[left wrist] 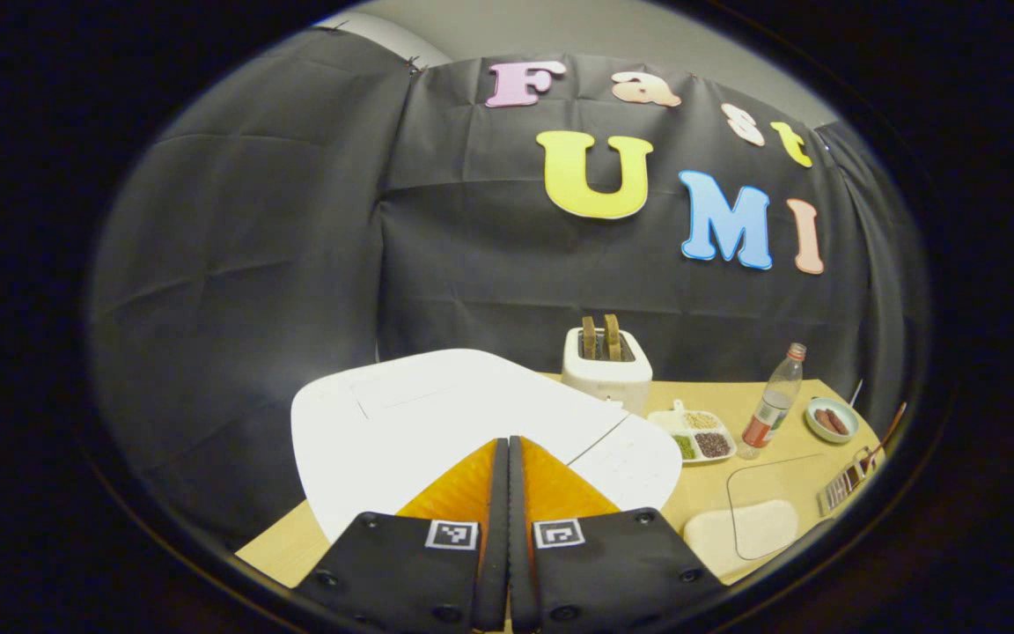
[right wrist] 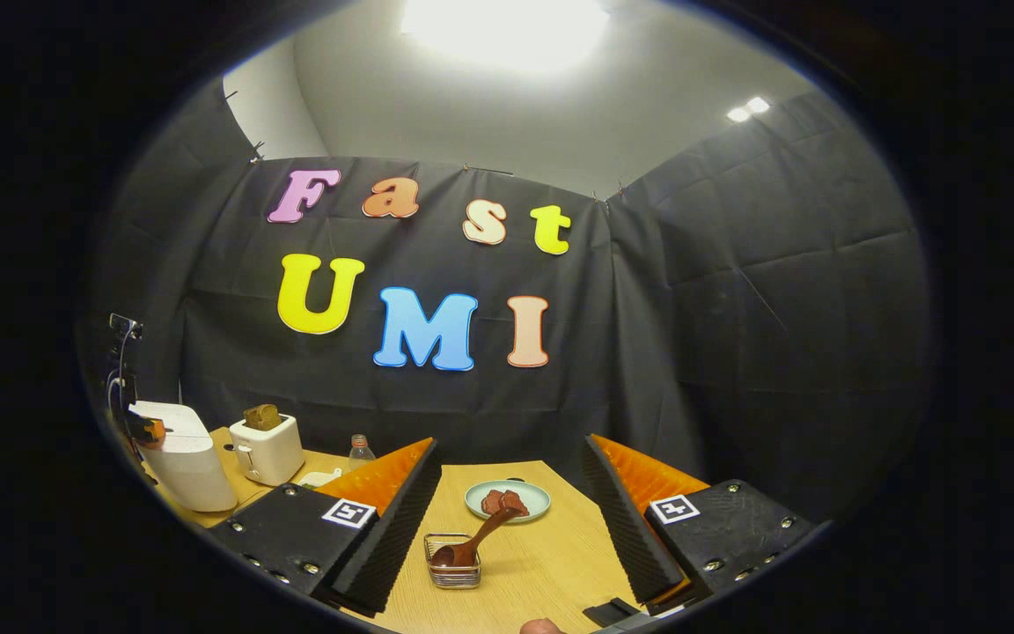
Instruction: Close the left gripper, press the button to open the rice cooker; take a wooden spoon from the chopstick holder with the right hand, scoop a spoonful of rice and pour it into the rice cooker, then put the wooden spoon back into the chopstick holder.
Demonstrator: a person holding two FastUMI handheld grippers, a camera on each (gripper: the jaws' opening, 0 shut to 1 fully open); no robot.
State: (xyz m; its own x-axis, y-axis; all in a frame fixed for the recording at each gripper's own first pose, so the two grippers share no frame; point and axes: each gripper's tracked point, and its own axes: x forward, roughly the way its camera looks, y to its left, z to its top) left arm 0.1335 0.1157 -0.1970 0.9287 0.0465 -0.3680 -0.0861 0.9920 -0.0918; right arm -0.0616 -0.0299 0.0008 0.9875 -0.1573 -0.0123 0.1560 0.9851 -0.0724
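Two grippers are up over the wooden table [right wrist: 551, 563]. The left gripper [left wrist: 507, 458] has its fingers pressed together with nothing between them, tips over the closed white lid of the rice cooker [left wrist: 437, 423]. Behind the cooker stands a white toaster [left wrist: 606, 365] with bread in its slots; beside the toaster lie a divided dish of grains [left wrist: 701, 433] and a bottle [left wrist: 773, 401]. The right gripper [right wrist: 511, 493] is spread wide — between its fingers sits the wire chopstick holder [right wrist: 454, 563] with the wooden spoon [right wrist: 472, 541] leaning in it, a pale plate [right wrist: 507, 498] just beyond.
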